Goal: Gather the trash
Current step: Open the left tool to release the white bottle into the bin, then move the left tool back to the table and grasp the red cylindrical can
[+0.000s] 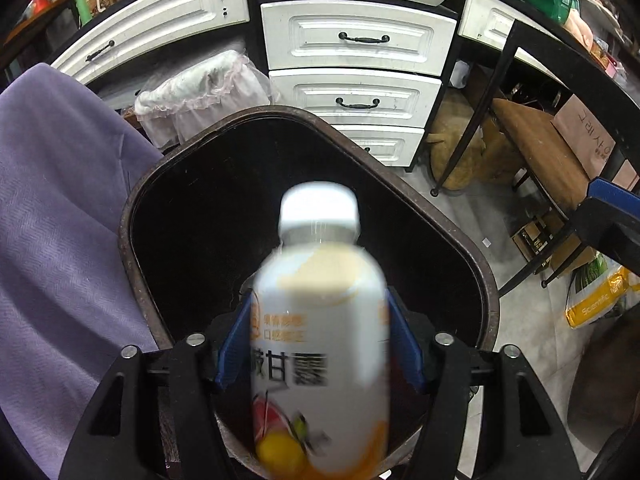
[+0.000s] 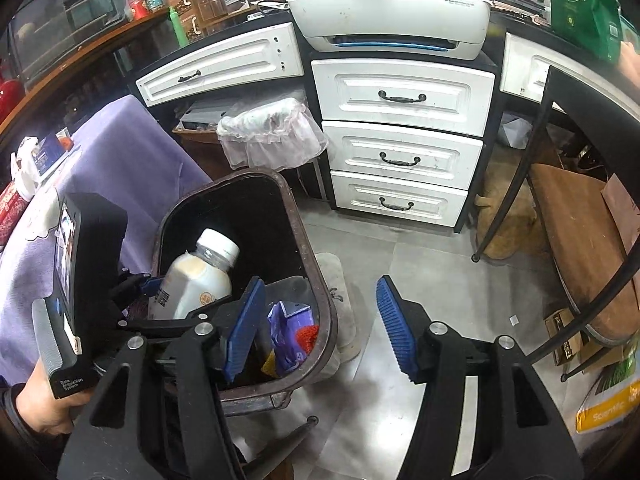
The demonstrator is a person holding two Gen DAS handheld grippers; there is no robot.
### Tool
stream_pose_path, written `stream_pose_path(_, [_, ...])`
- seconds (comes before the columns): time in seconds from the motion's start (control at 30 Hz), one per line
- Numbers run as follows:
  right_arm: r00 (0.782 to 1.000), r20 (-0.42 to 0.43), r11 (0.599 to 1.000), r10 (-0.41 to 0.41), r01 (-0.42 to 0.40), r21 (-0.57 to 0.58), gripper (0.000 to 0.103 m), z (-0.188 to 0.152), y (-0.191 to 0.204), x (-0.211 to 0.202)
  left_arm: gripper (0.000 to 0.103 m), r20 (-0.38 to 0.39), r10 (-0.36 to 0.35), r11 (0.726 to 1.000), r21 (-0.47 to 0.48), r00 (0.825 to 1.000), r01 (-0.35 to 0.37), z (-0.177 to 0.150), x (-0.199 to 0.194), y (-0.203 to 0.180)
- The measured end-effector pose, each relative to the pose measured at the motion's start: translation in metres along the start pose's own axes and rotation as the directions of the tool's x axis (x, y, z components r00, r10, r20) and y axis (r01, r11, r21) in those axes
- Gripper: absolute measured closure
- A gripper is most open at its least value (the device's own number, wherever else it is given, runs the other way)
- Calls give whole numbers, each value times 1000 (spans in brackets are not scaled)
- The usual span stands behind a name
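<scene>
A white drink bottle [image 1: 320,320] with a white cap and orange label sits between the blue pads of my left gripper [image 1: 320,340], over the open mouth of a brown trash bin [image 1: 472,248]. The bottle looks blurred, and small gaps show between it and the pads. In the right wrist view the bottle [image 2: 200,276] tilts over the bin [image 2: 320,280], with the left gripper [image 2: 180,300] around it. A purple wrapper [image 2: 290,336] lies inside the bin. My right gripper [image 2: 320,320] is open and empty, above the bin's right rim and the floor.
A purple-covered table [image 2: 120,168] stands left of the bin. White drawers [image 2: 400,148] with a printer [image 2: 392,24] on top are behind it. A lined white basket [image 2: 272,132] sits at the back. A black-legged wooden stool [image 2: 568,232] and bags are on the right.
</scene>
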State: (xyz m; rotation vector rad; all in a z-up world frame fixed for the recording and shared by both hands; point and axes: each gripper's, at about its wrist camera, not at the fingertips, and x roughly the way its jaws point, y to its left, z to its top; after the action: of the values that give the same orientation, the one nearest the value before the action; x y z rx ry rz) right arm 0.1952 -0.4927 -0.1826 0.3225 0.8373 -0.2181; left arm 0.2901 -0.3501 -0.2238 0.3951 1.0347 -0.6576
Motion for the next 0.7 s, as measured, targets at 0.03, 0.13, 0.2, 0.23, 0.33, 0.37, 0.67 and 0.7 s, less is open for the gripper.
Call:
stream_pose_path(0.03, [1000,0,1000,1,-1,3,42,0,0,0,26,7,4,1000,3,1000,-4,0,-1,-1])
stream_pose_path(0.13, [1000,3,1000,8,-8,8,41,1,-1,-1,20,39,-10,1000,11,999,10,1,-11,-2])
stream_pose_path(0.2, [1000,1,1000,16,-16,14,41,1,-2,-1,19,50,-21,1000,21,999,20,2,-16,-3])
stream_pose_path(0.23, [1000,0,1000,17,-17,14,41,1,-2,-1,19,61,-19,999,27,998,18,1,-20,-3])
stream_pose_path(0.33, [1000,1,1000,17,-17,6,41,2,0,-2,19,86,-27,999,25,996,25,-2,-31,-1])
stream_pose_path(0.37, [1000,3,1000,18,-18,2,40,2,1,-3,18,98,-33,999,17,995,32,-3,-39,1])
stream_pose_path(0.67, [998,3,996,56,-55,-65,39,8,28,-13,10,235,-57,998,4,970,58,-18,-111,23])
stream_pose_path(0.7, [998,2,995,65,-64,-76,39,9,33,-14,10,248,-56,998,6,967,56,-19,-119,25])
